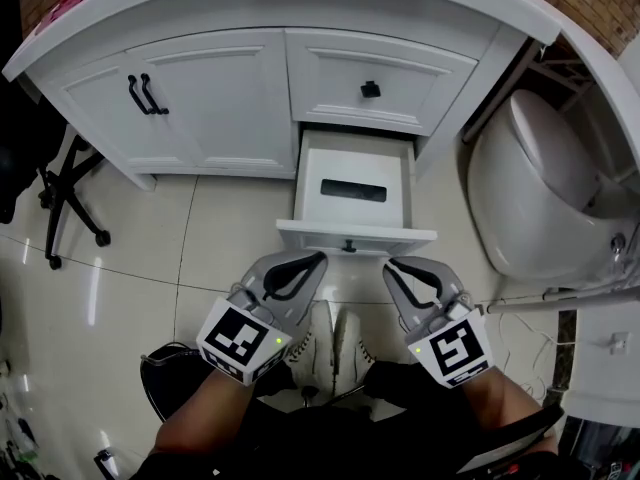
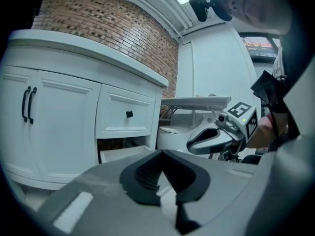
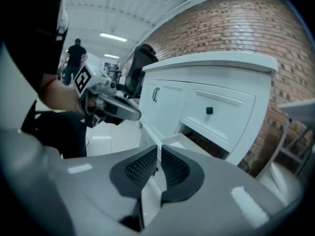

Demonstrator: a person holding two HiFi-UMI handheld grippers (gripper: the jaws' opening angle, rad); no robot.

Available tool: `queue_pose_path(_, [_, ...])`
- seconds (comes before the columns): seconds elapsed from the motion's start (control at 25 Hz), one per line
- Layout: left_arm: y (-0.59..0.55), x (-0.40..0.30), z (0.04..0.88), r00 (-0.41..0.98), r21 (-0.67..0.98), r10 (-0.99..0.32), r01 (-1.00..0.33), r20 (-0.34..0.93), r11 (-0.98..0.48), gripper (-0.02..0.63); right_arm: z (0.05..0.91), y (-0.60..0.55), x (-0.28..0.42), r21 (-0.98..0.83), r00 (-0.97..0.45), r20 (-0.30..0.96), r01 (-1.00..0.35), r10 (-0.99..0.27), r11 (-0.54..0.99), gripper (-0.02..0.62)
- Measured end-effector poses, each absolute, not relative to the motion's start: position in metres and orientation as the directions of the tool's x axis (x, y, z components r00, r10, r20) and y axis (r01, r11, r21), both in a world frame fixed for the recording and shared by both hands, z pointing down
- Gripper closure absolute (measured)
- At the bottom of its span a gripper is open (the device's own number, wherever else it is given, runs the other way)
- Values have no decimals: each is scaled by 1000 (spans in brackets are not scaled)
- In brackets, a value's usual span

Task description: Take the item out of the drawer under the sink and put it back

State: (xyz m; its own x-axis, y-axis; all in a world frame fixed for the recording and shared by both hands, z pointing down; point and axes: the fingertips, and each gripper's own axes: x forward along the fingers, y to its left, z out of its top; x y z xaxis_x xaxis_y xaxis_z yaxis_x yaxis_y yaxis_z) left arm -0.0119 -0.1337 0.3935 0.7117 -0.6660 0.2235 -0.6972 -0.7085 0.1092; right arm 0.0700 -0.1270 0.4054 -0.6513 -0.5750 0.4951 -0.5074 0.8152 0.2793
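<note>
The lower drawer (image 1: 355,236) of the white sink cabinet stands pulled out, and a flat black item (image 1: 353,190) lies inside it. Both grippers hover just in front of the drawer, over the floor. My left gripper (image 1: 312,260) is shut and holds nothing; its own view shows its jaws (image 2: 162,154) meeting, with the drawer (image 2: 123,154) beyond. My right gripper (image 1: 392,266) is also shut and empty; its pads (image 3: 170,166) sit almost together in the right gripper view, the drawer (image 3: 177,141) ahead of them. Each gripper shows in the other's view: right gripper (image 2: 192,145), left gripper (image 3: 133,113).
An upper drawer with a black knob (image 1: 370,89) sits above the open one. Cabinet doors with black handles (image 1: 147,95) are to the left. A white toilet (image 1: 540,188) stands close on the right. A chair base (image 1: 70,193) is at far left. The person's white shoes (image 1: 335,343) are below the grippers.
</note>
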Motion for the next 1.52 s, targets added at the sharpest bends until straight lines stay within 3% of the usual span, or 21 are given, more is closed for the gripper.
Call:
queue_pose_path(0.24, [-138, -16, 385, 701, 113, -683, -710, 206, -695, 600, 416, -137, 58, 385, -656, 584, -295, -478, 875, 563])
queue_pose_path(0.48, [-140, -15, 382, 703, 108, -685, -709, 194, -697, 600, 380, -206, 41, 419, -661, 555, -302, -505, 856, 516])
queue_pose_path(0.6, [-139, -14, 379, 707, 101, -680, -704, 193, -703, 600, 378, -237, 31, 425, -640, 594, -265, -487, 866, 479])
queue_pose_path(0.84, [-142, -16, 377, 705, 90, -682, -705, 196, -703, 600, 410, -282, 20, 441, -567, 688, -170, -454, 881, 468])
queue_pose_path(1.12, [-143, -12, 385, 712, 96, -668, -697, 216, -711, 600, 478, -322, 31, 308, -507, 796, -133, -331, 942, 452])
queue_pose_path(1.28, [-143, -8, 389, 717, 105, -660, -691, 222, -715, 600, 530, -320, 39, 221, -413, 880, -77, -233, 972, 374])
queue_pose_path(1.52, [-148, -11, 388, 709, 112, -672, -701, 217, -704, 600, 559, -326, 32, 161, -415, 892, -74, -178, 984, 365])
